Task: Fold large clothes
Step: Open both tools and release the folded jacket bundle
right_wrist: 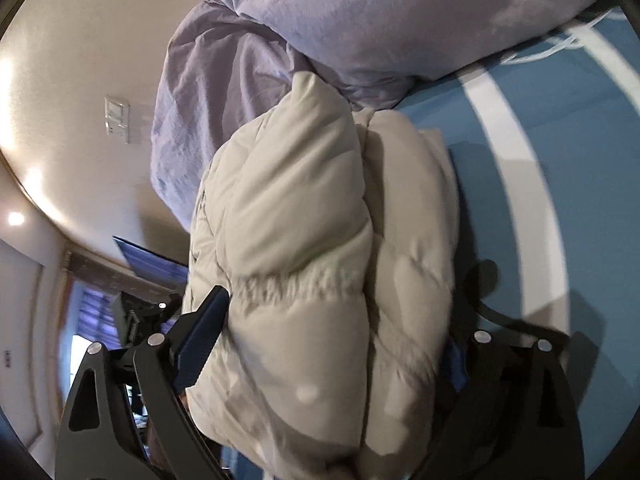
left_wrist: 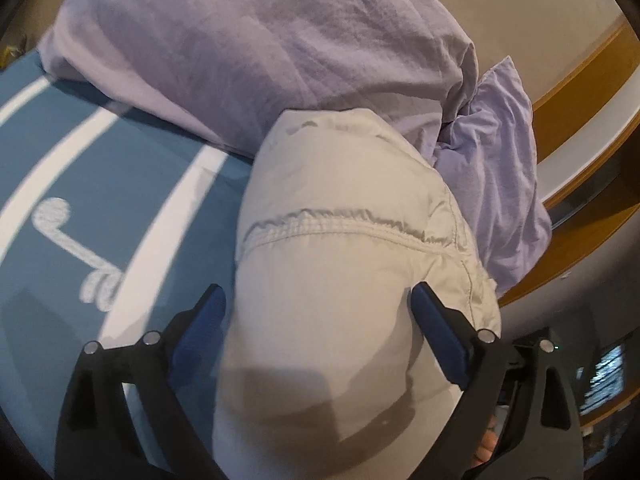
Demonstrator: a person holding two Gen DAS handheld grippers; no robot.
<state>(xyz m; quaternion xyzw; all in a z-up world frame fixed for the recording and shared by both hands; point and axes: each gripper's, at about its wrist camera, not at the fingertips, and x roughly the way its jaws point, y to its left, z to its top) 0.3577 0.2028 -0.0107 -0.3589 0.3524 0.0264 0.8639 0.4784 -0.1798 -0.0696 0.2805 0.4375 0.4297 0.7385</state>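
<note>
With your left claw [left_wrist: 316,304] and right claw [right_wrist: 336,320] each spread wide around the bulky folded puffer jacket [left_wrist: 340,240] above the bed [left_wrist: 120,168] beside the lilac pillows [left_wrist: 248,48], keep both ends level so it stays bundled.

Beige puffy jacket [left_wrist: 344,280] between left gripper's [left_wrist: 320,312] spread fingers.

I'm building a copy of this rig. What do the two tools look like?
Both match. The left tool and right tool have matte black, angular linkage arms with triangular cut-outs, joined by round silver pins. Each finger carries a dark blue ribbed pad. No cables, markings or sleeves show.
</note>
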